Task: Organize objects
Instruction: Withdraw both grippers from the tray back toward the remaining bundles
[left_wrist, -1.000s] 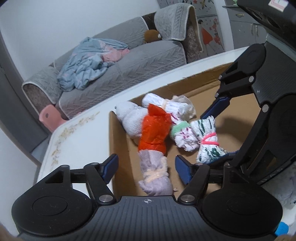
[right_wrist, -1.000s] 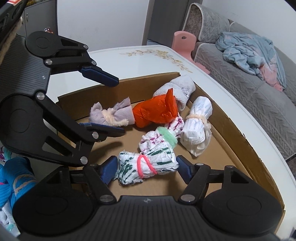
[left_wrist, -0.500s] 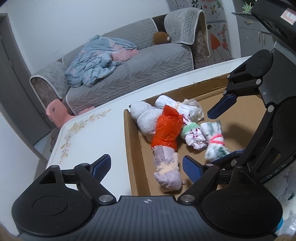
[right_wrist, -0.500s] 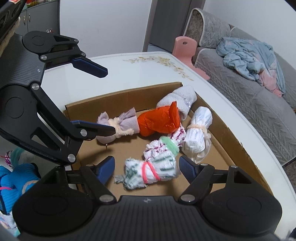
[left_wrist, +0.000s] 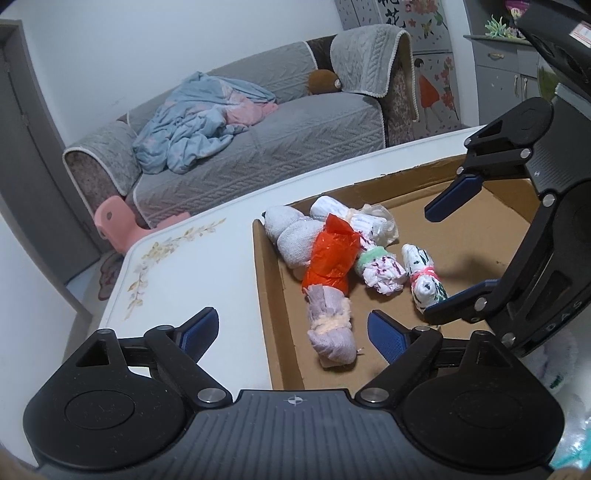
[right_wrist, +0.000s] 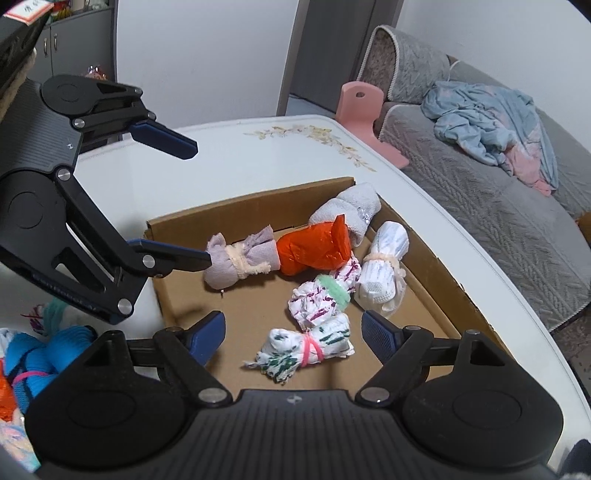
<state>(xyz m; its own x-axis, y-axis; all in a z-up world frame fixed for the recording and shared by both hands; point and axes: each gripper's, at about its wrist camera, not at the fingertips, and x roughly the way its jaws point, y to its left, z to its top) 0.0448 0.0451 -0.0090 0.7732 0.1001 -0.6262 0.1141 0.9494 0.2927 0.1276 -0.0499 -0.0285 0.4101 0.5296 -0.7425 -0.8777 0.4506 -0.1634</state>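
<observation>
A grey sofa (left_wrist: 258, 140) runs along the wall with a blue and pink heap of cloth (left_wrist: 199, 122) on its seat; its far end is cut off in the right wrist view. In front of it the white worktop (left_wrist: 184, 273) carries a shallow cardboard box (right_wrist: 424, 258), whose near wall is hidden behind each tool's body in both views.

The left tool (left_wrist: 291, 332) hangs over the box's left wall, spread wide and holding nothing, one finger above bare worktop and the other above the box floor. The right tool (right_wrist: 293, 330) is likewise spread and empty, above the box floor.

Inside the box lie six tied bundles close together. An orange bundle (right_wrist: 314, 247) touches a lilac bundle (right_wrist: 240, 258) end to end. A white towel bundle (right_wrist: 351, 206) sits in the far corner, partly hidden behind the orange one. Beside them lie a white bundle with a cream tie (right_wrist: 384, 266), a purple-flecked bundle with a green tie (right_wrist: 325, 295), and a green-flecked bundle with a pink tie (right_wrist: 306, 349) between the right tool's fingers, untouched.

Outside the box at left, blue bundles (right_wrist: 40, 354) are cut off by the tool body and hard to make out.
</observation>
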